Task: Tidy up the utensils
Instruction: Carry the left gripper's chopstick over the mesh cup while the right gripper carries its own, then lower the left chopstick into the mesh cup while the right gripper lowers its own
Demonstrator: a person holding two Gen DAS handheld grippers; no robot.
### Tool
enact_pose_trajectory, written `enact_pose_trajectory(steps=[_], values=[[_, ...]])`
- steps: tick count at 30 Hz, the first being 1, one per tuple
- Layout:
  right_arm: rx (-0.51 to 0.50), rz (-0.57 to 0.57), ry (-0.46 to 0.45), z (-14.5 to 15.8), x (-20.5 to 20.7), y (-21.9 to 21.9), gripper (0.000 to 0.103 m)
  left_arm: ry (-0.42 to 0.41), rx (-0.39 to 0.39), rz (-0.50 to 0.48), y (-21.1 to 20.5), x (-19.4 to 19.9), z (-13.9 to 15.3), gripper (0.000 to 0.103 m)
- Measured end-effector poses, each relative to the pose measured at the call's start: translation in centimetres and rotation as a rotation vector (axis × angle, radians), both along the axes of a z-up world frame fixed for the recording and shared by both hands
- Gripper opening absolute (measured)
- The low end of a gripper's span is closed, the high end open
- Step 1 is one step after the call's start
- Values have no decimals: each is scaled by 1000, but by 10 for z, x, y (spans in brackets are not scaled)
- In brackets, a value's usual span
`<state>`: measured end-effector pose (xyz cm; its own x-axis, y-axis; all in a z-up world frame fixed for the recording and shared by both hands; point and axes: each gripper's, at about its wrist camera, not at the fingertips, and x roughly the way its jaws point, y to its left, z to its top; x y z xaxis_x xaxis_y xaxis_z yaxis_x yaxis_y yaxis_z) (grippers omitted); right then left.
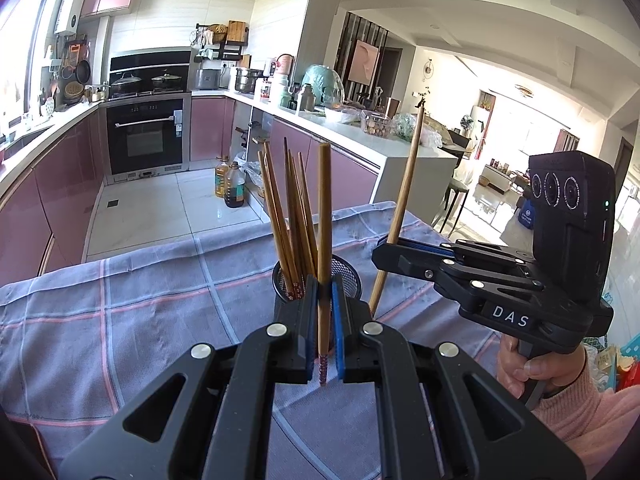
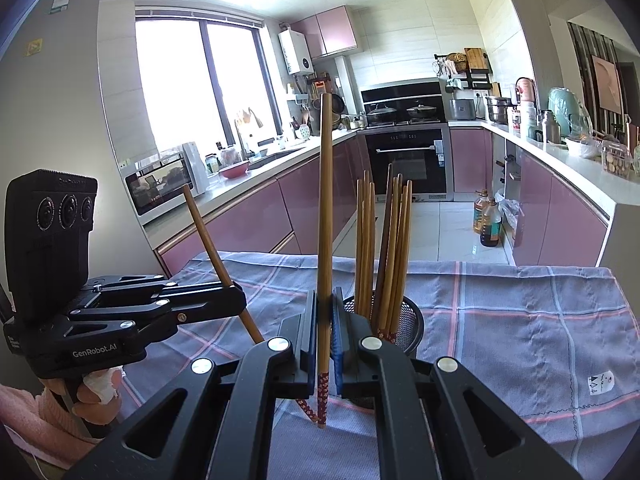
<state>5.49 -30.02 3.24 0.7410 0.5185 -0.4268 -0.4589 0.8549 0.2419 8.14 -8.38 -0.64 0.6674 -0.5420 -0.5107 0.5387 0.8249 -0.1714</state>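
Both the left gripper (image 1: 324,312) and right gripper (image 2: 325,332) are clamped on one upright chopstick each (long axes near vertical), the mesh holder (image 1: 348,276) just beyond, mid-frame.

The space above the mesh cup (image 2: 404,316) is filled by upright chopsticks (image 2: 384,256). The near approach is crowded by the left gripper (image 1: 325,320) and right gripper (image 2: 325,332), each clamped on one chopstick. Bare tablecloth (image 2: 520,320) lies open beside it.

"DAS" on right gripper (image 1: 386,258); "GenRobot.AI" on left gripper (image 2: 236,300).
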Motion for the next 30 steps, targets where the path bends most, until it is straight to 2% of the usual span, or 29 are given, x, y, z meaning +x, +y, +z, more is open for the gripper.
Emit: enact_pose_trajectory(steps=[30], values=[[8, 9, -36, 13, 3, -3, 6, -65, -5, -28, -9, -8, 27, 8]])
